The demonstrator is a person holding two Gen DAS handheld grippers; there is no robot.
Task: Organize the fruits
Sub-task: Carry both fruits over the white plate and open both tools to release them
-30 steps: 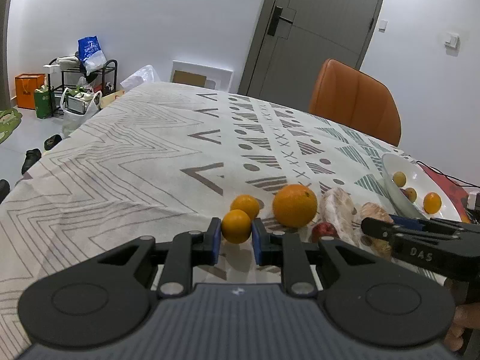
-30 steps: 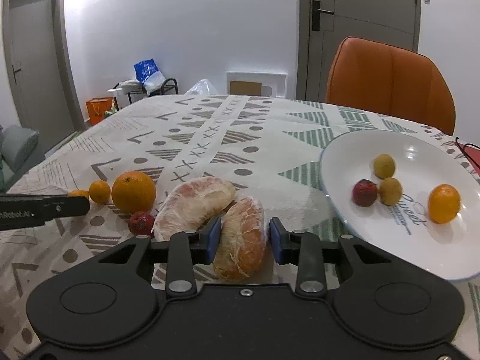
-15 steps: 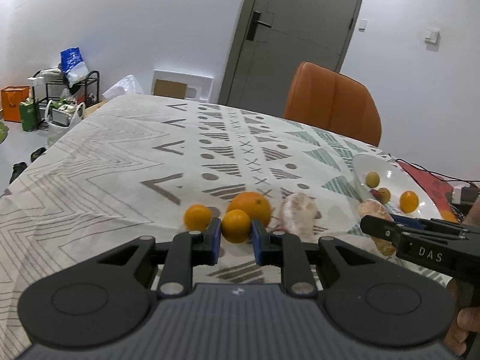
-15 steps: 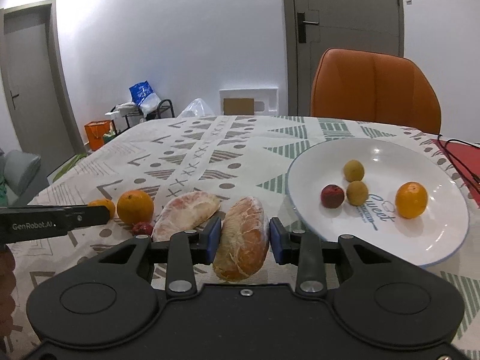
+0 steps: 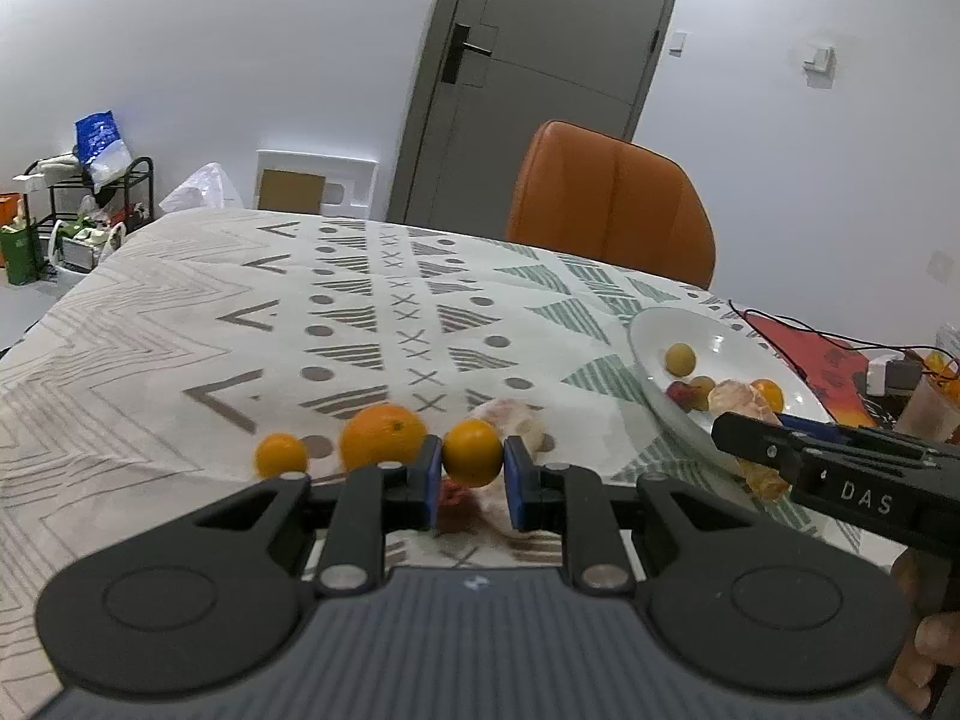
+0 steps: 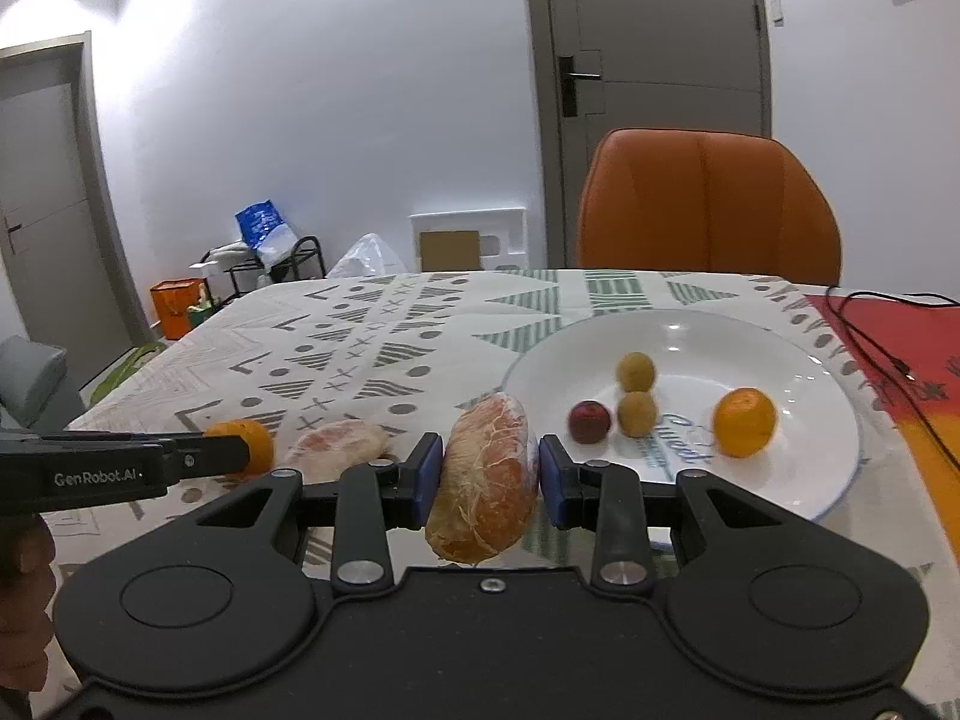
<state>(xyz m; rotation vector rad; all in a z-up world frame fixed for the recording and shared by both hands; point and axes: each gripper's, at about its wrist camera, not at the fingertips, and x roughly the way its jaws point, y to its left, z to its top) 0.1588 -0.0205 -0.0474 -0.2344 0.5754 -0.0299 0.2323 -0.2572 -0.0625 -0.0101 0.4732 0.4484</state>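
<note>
Left wrist view, left gripper: the blue pads are clamped on a small orange, held up off the tablecloth.
Left wrist view, what changed: a second ago that same small orange sat low right in front of the big orange; now the big orange shows to its left, so the gripper has swung right, toward the plate side.
Left wrist view, left on the table: another small orange sits just left of the big one, and a peeled citrus piece lies behind the held fruit. Something reddish shows under the pads, too hidden to call.
Left wrist view, plate: off to the right, more in view than before, with a few small fruits in it.
Left wrist view, other tool: the right gripper's black finger pokes in from the right edge, carrying its peeled piece over the plate's near rim.
Right wrist view, right gripper: closed on a peeled segment, standing roughly upright between the pads.
Right wrist view, what changed: the white plate has come nearer and now sits just right of the held segment; before, it was further off.
Right wrist view, in the plate: two yellowish-green fruits, a dark red fruit and a mandarin.
Right wrist view, table: a second peeled piece lies left of the pads.
</note>
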